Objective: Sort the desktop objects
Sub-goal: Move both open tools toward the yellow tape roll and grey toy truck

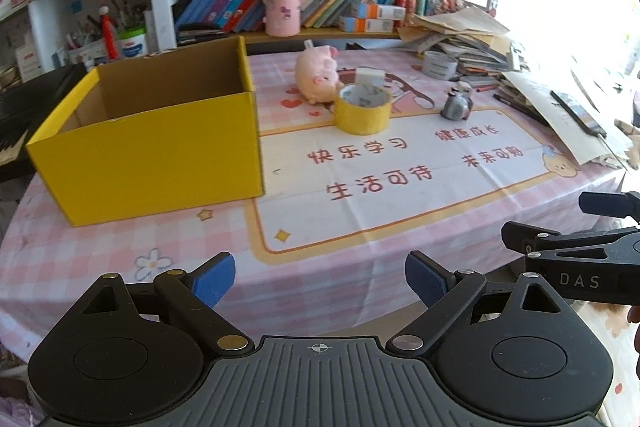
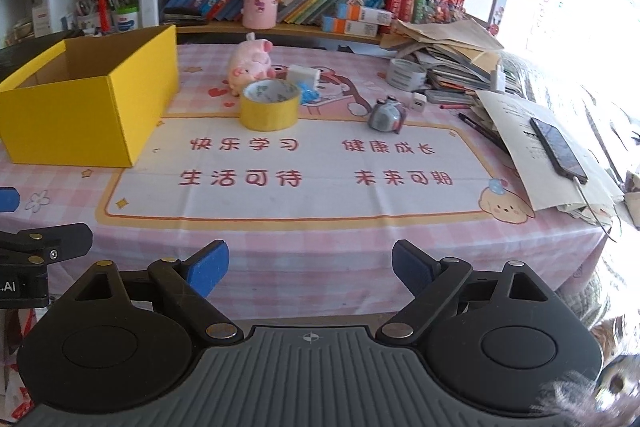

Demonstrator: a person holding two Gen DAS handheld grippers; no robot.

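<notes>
Two grippers hang over the near edge of a desk covered by a pink checked tablecloth (image 2: 328,235); the left gripper (image 1: 320,279) and right gripper (image 2: 310,265) both have their blue pads spread wide with nothing between them. Largest on the cloth is a yellow cardboard box (image 1: 156,147), open-topped, and the part of its brown interior that shows holds nothing. Just right of the box, farther back, lies a pink plush pig (image 2: 250,65), and in front of the pig, touching or nearly so, sits a yellow tape roll (image 2: 270,111) flat on its side, hollow upward. Behind that roll rests a small white block (image 2: 304,75). Well right of the box stands a grey tape roll (image 2: 406,74) against a heap of papers, and nearer, a small grey toy (image 2: 386,115).
</notes>
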